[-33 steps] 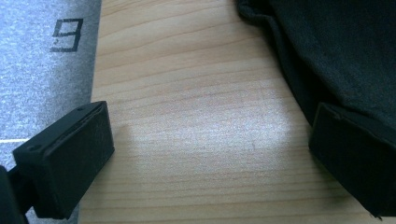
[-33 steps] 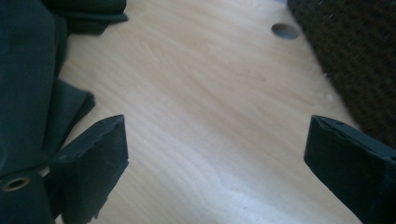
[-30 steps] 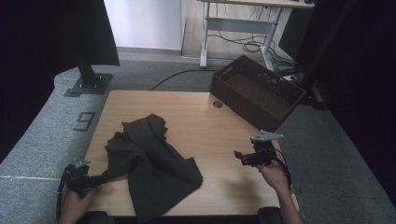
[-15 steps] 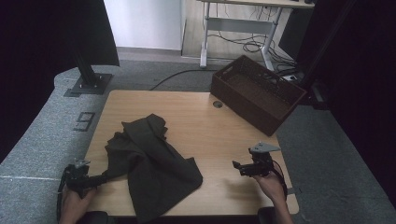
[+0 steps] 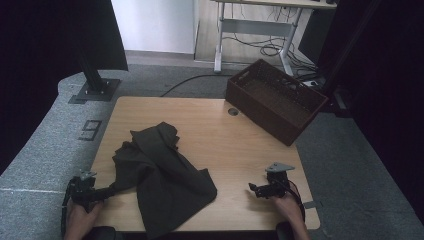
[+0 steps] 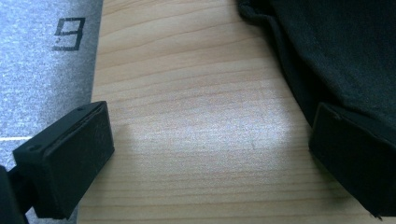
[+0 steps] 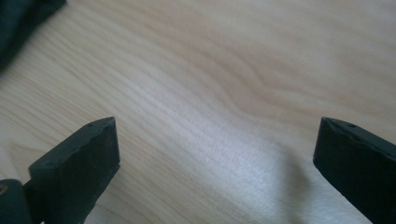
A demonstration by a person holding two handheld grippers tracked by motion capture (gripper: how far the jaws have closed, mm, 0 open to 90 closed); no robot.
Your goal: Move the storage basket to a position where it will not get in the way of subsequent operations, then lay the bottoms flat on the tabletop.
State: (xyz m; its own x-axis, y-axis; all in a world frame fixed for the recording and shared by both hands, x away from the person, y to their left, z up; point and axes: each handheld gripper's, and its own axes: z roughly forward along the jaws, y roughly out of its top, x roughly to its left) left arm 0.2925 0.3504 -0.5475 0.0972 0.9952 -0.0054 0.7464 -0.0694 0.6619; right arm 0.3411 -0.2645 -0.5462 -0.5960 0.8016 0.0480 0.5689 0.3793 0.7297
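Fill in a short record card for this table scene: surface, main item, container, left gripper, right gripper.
surface: light wooden table
main item: crumpled dark green cloth, front left
container: brown slatted crate, far right corner, overhanging
left gripper: open, one jaw at the cloth's edge
right gripper: jaws just opening, wide, bare wood between

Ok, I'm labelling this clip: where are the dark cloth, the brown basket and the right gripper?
dark cloth (image 5: 165,180), high view, middle of the crumpled fabric.
brown basket (image 5: 260,107), high view, its near side wall.
right gripper (image 5: 254,189), high view, between its open fingers.
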